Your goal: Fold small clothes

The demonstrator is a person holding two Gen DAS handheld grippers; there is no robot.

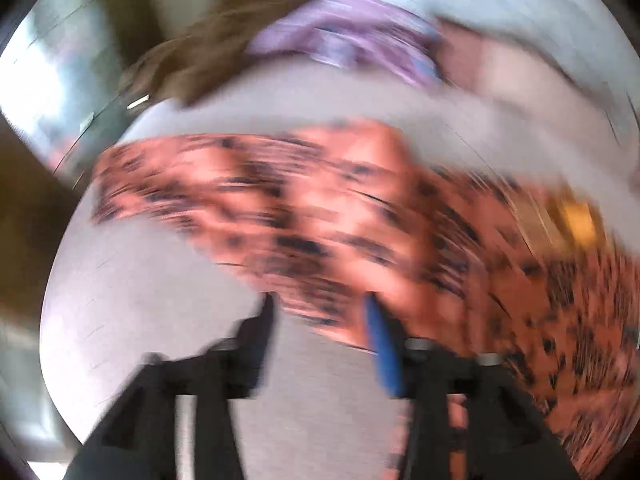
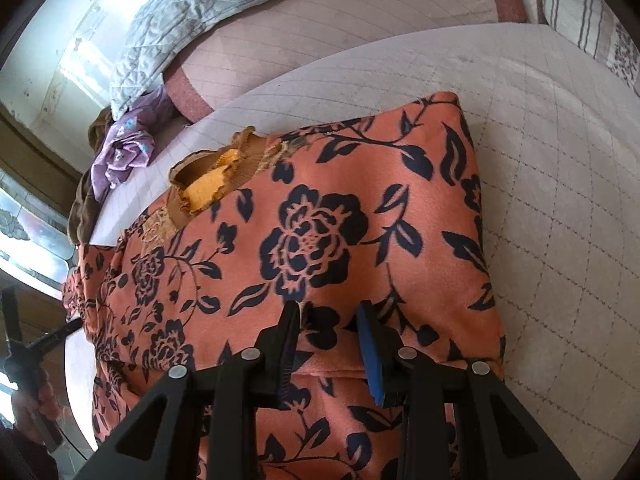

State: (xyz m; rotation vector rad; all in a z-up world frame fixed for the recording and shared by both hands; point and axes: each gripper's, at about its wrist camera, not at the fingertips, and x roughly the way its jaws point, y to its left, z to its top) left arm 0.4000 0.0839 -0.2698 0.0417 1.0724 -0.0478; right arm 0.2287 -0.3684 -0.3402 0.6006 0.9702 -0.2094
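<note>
Right wrist view: right gripper [image 2: 328, 312] hangs open right over the orange flowered garment [image 2: 320, 216]; left gripper [image 1: 320, 308] open, beside its edge.

There is one orange flowery cloth [image 2: 320, 240] spread on one bed [image 2: 560, 200]. One purple cloth [image 2: 124, 148] and one brown cloth [image 2: 84, 208] lie in a heap. One grey blanket [image 2: 192, 12] lies far back. One pillow [image 2: 580, 12] is there. Two tools show: one [image 2: 330, 320] near, one [image 2: 16, 332] at the left.
</note>
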